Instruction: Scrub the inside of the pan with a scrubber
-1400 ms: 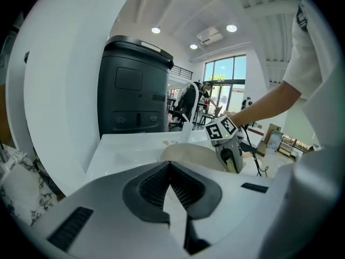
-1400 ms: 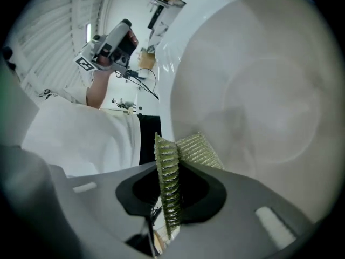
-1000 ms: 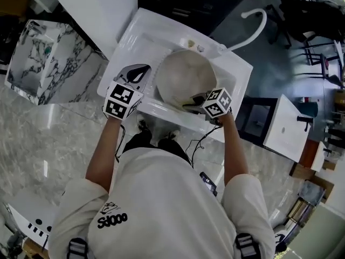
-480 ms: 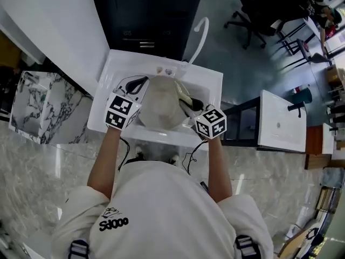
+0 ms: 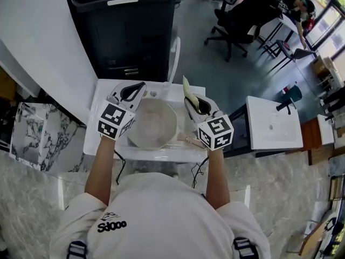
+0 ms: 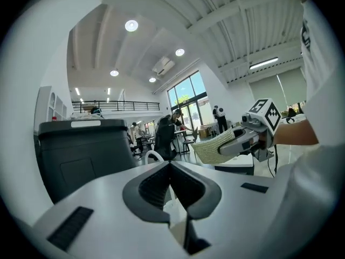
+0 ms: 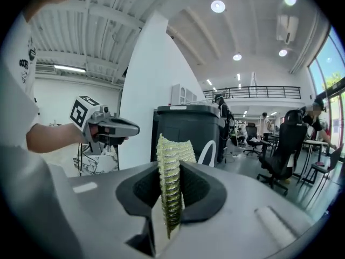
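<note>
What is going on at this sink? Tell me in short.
A person stands at a white sink with a gripper in each hand. The right gripper is shut on a yellow-green woven scrubber, held up in the air and clear of the round cream pan that sits in the sink. The left gripper is shut with nothing in it, raised over the sink's left side. No scrubbing is under way at this moment.

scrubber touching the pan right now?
Apart. Right gripper view shows the scrubber clamped in the right gripper, sticking up into open air; head view shows it clear of the pan.
</note>
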Action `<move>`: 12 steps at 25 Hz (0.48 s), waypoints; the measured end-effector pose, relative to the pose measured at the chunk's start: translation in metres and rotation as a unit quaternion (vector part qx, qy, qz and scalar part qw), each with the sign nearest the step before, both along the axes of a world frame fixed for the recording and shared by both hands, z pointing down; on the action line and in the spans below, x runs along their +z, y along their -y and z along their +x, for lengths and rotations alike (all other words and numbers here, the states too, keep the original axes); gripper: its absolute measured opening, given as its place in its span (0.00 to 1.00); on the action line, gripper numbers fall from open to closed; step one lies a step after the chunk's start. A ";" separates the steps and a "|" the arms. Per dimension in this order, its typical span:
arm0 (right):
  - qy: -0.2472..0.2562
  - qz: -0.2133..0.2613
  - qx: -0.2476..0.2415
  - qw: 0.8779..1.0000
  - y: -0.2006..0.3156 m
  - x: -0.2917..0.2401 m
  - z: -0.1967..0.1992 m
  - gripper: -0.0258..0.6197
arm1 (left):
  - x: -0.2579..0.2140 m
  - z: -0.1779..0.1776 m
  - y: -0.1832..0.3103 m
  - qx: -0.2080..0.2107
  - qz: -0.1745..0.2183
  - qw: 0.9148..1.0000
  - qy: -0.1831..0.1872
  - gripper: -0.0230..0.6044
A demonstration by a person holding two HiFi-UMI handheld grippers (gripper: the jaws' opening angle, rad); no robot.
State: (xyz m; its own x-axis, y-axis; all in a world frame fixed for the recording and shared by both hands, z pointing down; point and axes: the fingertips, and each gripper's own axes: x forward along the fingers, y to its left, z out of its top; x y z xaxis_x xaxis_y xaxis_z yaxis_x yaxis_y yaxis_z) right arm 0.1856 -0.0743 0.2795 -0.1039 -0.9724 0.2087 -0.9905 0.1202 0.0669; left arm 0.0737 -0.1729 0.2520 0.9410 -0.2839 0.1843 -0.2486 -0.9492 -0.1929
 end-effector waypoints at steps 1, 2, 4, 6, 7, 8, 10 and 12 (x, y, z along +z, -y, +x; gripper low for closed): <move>-0.004 0.005 0.007 1.000 -0.003 -0.007 0.003 0.16 | -0.006 0.002 -0.002 0.004 0.007 1.000 -0.004 0.04; -0.009 0.010 0.012 1.000 -0.007 -0.014 0.005 0.16 | -0.012 0.003 -0.004 0.007 0.013 1.000 -0.008 0.04; -0.021 0.018 0.022 0.999 -0.013 -0.027 0.008 0.16 | -0.023 0.004 -0.007 0.015 0.023 1.000 -0.016 0.04; -0.030 0.025 0.030 0.999 -0.019 -0.040 0.011 0.16 | -0.034 0.006 -0.012 0.026 0.032 0.999 -0.022 0.04; -0.033 0.029 0.035 0.998 -0.022 -0.046 0.012 0.16 | -0.040 0.007 -0.015 0.031 0.037 0.999 -0.024 0.04; -0.035 0.033 0.039 0.998 -0.025 -0.053 0.013 0.16 | -0.045 0.007 -0.018 0.035 0.044 0.998 -0.025 0.04; -0.035 0.044 0.042 0.998 -0.027 -0.065 0.012 0.16 | -0.054 0.009 -0.020 0.030 0.063 0.997 -0.028 0.04; -0.040 0.053 0.037 0.997 -0.028 -0.075 0.007 0.16 | -0.063 0.013 -0.021 0.021 0.075 0.996 -0.035 0.04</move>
